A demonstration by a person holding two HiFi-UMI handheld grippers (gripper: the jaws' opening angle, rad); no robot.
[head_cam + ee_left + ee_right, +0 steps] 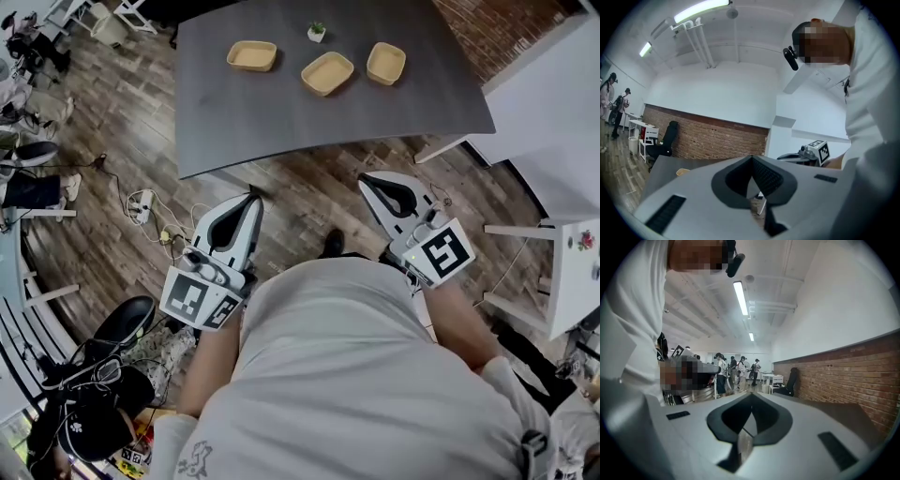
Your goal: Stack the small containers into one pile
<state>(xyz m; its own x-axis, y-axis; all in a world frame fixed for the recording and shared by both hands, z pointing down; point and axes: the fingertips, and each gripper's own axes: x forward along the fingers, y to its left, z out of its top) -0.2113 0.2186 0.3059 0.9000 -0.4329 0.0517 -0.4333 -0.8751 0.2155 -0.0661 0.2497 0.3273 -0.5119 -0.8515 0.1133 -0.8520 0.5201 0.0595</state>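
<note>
Head view: 3 containers (252,56) (327,73) (386,63), 1 plant (317,32).

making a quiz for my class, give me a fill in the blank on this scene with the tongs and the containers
1. Counting the left container, middle container and right container, the table holds ___ tan containers, none stacked.
2. The potted plant stands nearest the ___ container.
3. The left tongs and right tongs are both shut, short of the table, and hold ___.

Missing words: three; middle; nothing
</note>
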